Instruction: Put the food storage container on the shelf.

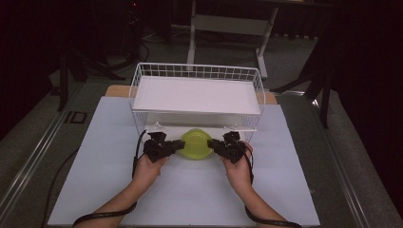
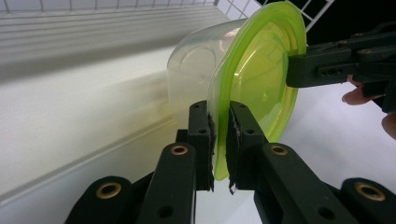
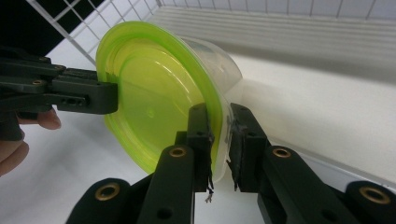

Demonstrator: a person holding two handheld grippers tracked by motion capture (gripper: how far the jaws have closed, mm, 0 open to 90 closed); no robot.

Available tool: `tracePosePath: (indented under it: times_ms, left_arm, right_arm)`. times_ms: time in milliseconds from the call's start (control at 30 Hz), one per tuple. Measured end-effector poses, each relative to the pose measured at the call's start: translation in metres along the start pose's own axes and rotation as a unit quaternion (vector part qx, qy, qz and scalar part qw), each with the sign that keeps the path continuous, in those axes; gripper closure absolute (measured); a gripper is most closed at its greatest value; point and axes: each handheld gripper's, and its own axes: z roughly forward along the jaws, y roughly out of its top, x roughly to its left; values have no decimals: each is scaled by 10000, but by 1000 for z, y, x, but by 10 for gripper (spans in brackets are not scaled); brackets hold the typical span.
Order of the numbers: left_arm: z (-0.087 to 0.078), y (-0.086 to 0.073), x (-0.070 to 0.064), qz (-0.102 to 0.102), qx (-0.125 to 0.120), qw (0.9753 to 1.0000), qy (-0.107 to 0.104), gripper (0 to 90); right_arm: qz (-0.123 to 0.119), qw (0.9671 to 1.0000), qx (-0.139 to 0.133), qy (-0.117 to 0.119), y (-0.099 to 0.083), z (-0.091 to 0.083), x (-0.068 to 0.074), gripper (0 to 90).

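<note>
A black left gripper (image 1: pixel 178 145) is clamped on the left rim of a round, translucent lime-green lid (image 1: pixel 196 144) covering a clear plastic container (image 2: pixel 196 70). The container's far side is hidden under the white wire basket (image 1: pixel 197 72) on the pale desk (image 1: pixel 95 156). The right gripper (image 1: pixel 213 144) pinches the lid's opposite rim.

- High view looks forward and down from the person's side, taking in the whole table (image 1: pixel 285 190) from well back.
- Left gripper view sits close, looking along its jaws at the green lid (image 2: pixel 261 79).
- Right gripper view faces that same lid from the opposite side, equally close.
</note>
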Motion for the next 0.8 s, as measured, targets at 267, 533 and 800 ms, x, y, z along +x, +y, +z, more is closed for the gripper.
tracePosePath:
  times_ms: [267,533,800]
  left_arm:
    - [10,-1,6,-42,51,9998,177,816]
    - [13,3,9,94,-123,9997,163,796]
    - [16,7,14,214,-448,9985,248,766]
  right_arm:
    - [-40,9999,88,-116,0,15,-7,793]
    - [-83,9998,-8,-195,3,19,-8,772]
    - [-273,9991,-110,-309,6,23,-10,720]
